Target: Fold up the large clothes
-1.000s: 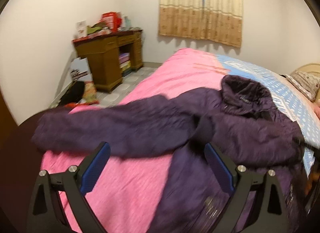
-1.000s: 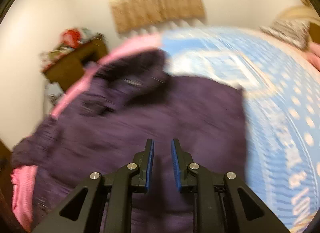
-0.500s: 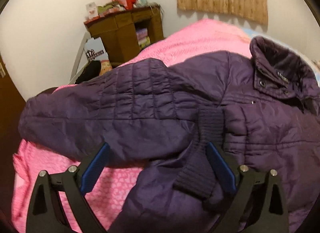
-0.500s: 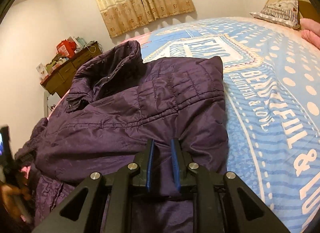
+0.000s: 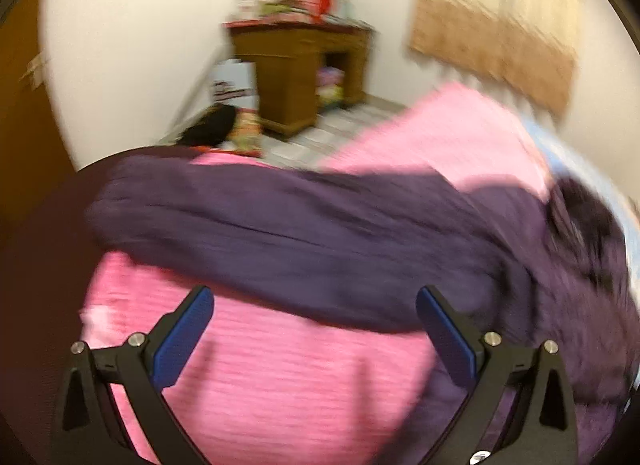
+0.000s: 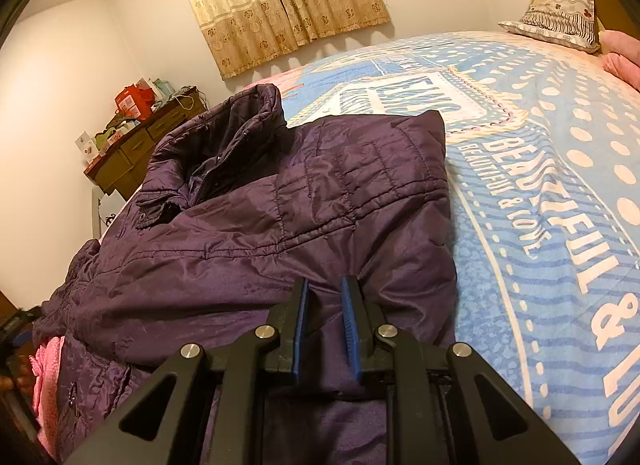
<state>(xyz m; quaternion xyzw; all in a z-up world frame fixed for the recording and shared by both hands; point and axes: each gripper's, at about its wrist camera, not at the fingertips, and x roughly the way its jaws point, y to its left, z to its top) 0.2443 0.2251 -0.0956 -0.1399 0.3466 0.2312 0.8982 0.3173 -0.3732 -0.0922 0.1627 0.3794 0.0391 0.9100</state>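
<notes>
The sleeve (image 5: 280, 241) lies crosswise just ahead of the wide-open, empty left tool (image 5: 316, 329), while the right tool (image 6: 325, 317), nearly closed, pinches the jacket (image 6: 256, 233).

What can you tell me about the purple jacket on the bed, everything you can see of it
The purple jacket is a quilted, slightly shiny padded coat with a stand-up collar, a front zip and snap fasteners. It lies spread across the bed, partly on the blue printed cover and partly on the pink blanket. One sleeve stretches out over the pink side. The right gripper is closed on a fold of its fabric; the open left gripper holds nothing.
</notes>
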